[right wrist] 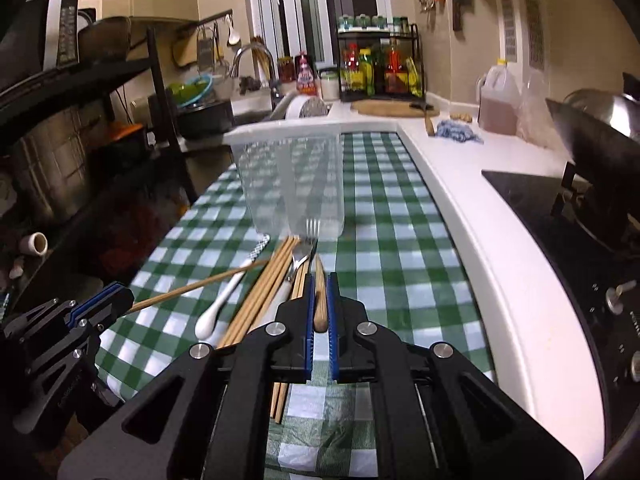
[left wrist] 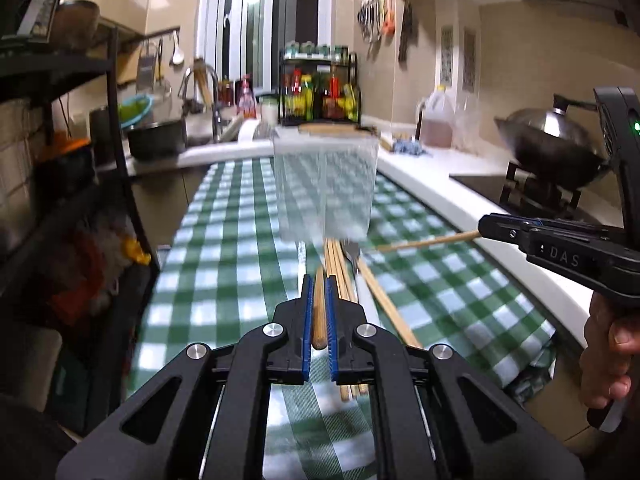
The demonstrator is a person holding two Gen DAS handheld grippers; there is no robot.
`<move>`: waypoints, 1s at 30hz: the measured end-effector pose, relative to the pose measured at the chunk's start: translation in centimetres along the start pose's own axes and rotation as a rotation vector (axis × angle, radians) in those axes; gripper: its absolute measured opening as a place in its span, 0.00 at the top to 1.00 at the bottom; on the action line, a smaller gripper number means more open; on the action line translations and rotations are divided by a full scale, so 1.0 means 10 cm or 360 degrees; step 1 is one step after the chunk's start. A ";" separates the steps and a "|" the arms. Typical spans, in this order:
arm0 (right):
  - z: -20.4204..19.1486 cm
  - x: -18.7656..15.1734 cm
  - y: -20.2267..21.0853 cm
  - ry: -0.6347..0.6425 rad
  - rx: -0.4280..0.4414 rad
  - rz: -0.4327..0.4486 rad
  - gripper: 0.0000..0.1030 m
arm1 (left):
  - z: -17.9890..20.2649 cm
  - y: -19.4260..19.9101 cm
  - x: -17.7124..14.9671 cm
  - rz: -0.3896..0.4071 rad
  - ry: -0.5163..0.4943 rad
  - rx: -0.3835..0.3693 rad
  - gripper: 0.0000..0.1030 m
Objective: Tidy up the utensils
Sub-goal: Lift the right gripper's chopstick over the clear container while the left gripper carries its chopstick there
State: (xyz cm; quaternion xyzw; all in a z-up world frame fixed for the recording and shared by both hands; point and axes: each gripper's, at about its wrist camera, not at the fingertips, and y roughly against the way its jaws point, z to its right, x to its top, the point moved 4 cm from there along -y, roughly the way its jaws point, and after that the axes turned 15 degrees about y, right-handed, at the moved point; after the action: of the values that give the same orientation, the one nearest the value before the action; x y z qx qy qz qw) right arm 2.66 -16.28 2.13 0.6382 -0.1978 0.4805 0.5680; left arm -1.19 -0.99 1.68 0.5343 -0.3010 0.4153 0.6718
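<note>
Though clamped, slender tan chopstick (left wrist: pixel 319 312) unbent.

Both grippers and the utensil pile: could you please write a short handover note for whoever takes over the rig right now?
Left gripper: shut on first chopstick.
Right gripper: shut on second chopstick.
Clear container stands upright on the checked cloth, just beyond the pile; it looks as if nothing is in it yet.
Left to do: drop in both held chopsticks, then the loose chopsticks, fork and white spoon lying on the cloth.
</note>
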 end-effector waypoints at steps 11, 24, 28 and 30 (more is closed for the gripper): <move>0.11 0.54 0.13 -0.0043 0.0010 0.0138 0.94 | -0.07 0.02 0.68 0.0112 0.0081 -0.0103 0.94; 0.12 0.93 -0.16 0.0015 0.0004 0.0038 0.94 | 0.01 -0.52 1.23 0.0011 0.0090 -0.0200 0.94; 0.14 0.91 -0.26 0.0012 -0.0002 0.0018 0.94 | 0.02 -0.68 1.18 -0.0016 0.0093 -0.0216 0.94; 0.14 0.90 -0.29 0.0019 -0.0008 0.0018 0.94 | 0.00 -0.72 1.15 -0.0021 0.0102 -0.0223 0.94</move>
State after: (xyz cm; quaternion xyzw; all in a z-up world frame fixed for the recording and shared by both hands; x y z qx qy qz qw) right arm 9.63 -14.09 8.26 0.6329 -0.1993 0.4870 0.5679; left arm 10.60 1.09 8.11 0.4744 -0.3043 0.4055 0.7196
